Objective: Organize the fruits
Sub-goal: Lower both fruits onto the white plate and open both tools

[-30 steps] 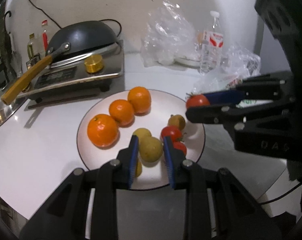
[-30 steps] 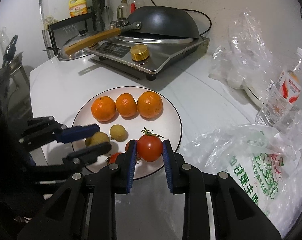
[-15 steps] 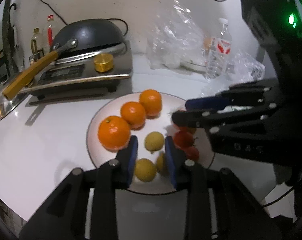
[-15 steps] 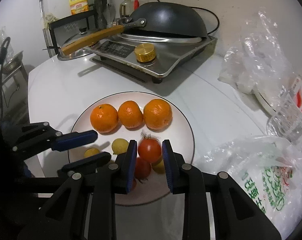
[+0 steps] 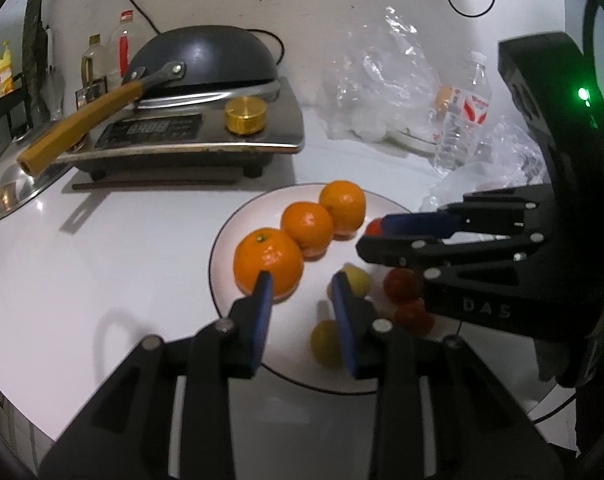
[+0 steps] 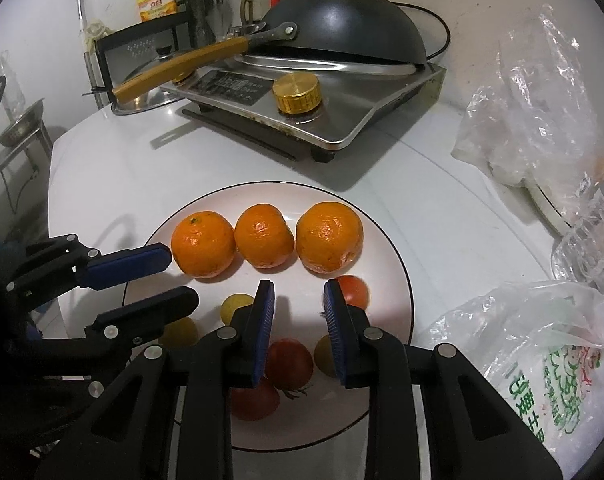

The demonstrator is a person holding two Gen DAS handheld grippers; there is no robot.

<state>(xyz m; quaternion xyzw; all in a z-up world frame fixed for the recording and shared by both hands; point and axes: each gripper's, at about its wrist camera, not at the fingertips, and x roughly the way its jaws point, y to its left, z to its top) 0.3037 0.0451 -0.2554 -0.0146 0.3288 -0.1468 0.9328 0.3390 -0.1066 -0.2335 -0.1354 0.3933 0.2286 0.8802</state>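
Observation:
A white plate (image 6: 262, 194) holds three oranges (image 6: 264, 236) in a row, with several small yellow fruits (image 6: 236, 306) and tomatoes (image 6: 290, 360) in front of them. My right gripper (image 6: 298, 285) hovers over the plate's middle, its pads at their narrow gap with nothing between them. One tomato (image 6: 354, 292) lies just right of its right finger. My left gripper (image 5: 301, 278) hangs over the plate's (image 5: 238, 216) near side, jaws slightly apart and empty. The nearest orange (image 5: 268, 262) is at its left fingertip and a yellow fruit (image 5: 356, 280) is beyond its right one.
An induction cooker (image 6: 322, 96) carrying an overturned black wok (image 6: 342, 28) with a wooden handle stands behind the plate. Crumpled plastic bags (image 6: 534, 340) and a water bottle (image 5: 462, 116) crowd the right side. A steel lid (image 5: 10, 184) lies at the far left.
The left jaws let go of a yellow fruit, which now lies on the plate. The tomato once between the right fingers now rests on the plate beside them. Both grippers shifted over the plate.

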